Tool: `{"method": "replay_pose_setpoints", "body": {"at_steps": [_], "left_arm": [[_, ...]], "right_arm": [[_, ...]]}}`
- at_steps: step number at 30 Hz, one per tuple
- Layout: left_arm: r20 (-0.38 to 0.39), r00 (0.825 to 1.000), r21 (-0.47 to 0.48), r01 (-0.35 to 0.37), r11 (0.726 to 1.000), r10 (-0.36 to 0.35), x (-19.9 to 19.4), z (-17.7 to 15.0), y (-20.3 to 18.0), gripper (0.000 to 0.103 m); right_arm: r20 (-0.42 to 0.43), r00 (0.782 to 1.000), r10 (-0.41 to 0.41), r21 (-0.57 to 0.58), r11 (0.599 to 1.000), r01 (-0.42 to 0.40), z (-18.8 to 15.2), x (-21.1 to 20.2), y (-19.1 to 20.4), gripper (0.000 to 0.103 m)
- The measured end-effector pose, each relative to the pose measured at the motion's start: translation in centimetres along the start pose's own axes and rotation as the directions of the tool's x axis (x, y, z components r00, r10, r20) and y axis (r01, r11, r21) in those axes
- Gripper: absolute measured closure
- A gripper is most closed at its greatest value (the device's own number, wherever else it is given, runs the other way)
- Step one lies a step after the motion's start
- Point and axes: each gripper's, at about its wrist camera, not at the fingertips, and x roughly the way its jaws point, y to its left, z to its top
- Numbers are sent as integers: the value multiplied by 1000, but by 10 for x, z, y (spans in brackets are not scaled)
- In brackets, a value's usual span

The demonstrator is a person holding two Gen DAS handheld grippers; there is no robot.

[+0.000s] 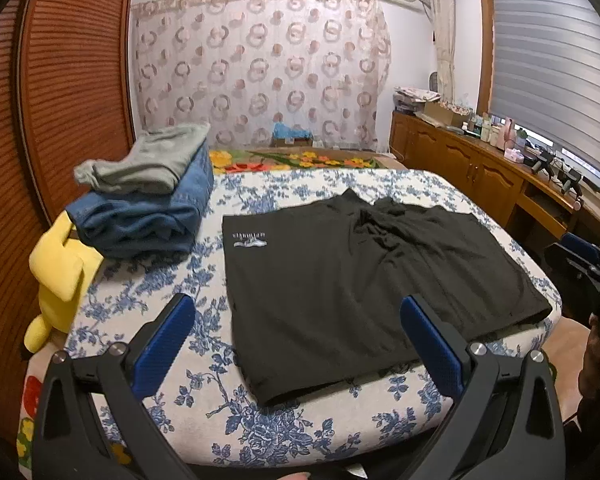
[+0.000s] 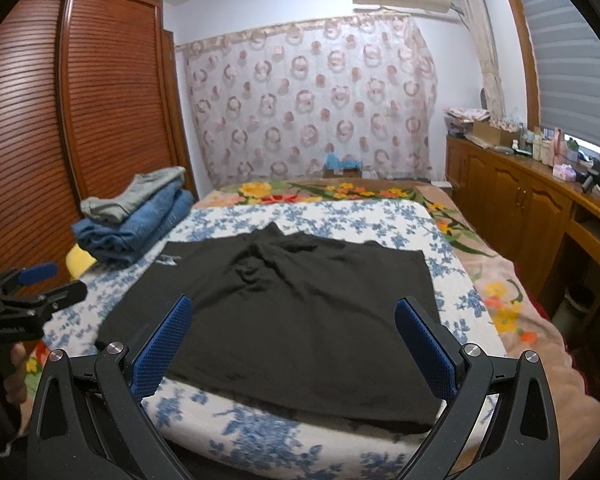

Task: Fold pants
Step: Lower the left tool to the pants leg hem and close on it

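A pair of black pants (image 1: 340,276) is laid out flat on a bed covered by a blue-and-white floral sheet (image 1: 172,392). A small white logo (image 1: 250,240) is seen near the far left corner of the garment, and the fabric is bunched into wrinkles toward the far middle. The near edge of the pants lies close to the near edge of the bed.

The left claw (image 1: 300,344) is held above the near part of the bed, its blue-padded fingers (image 1: 162,344) spread wide apart and nothing gripped between them; the near left part of the pants is seen through the gap. The right claw (image 2: 300,344) is likewise released, its fingers wide apart and empty, held over the near edge of the pants. In the right wrist view the left claw is seen at the far left edge, with a hand (image 2: 14,376) partly visible beneath it.

At the far left of the bed a stack of folded clothes is set: a grey garment (image 1: 148,164) on top of blue jeans (image 1: 140,216). A yellow plush toy (image 1: 60,276) is lodged at the left edge of the bed, just beside the jeans. A wooden cabinet (image 1: 460,172) runs along the right wall
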Motion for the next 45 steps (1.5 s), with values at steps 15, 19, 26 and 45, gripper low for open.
{"method": "replay_pose_setpoints", "body": {"at_steps": [15, 19, 26, 45], "left_arm": [[-119, 993, -37, 7, 999, -11, 37, -34, 35, 0], [-132, 991, -50, 19, 999, -25, 37, -42, 43, 1], [-151, 985, -72, 78, 994, -88, 35, -52, 46, 19], [-176, 969, -96, 158, 983, -173, 38, -62, 39, 76]], "right_arm": [[-152, 988, -42, 31, 998, 47, -34, 39, -47, 2], [-177, 984, -36, 24, 999, 40, -42, 45, -45, 2], [-203, 979, -22, 7, 1000, 24, -49, 52, -38, 2], [-249, 969, -3, -3, 1000, 2, -64, 64, -32, 2]]}}
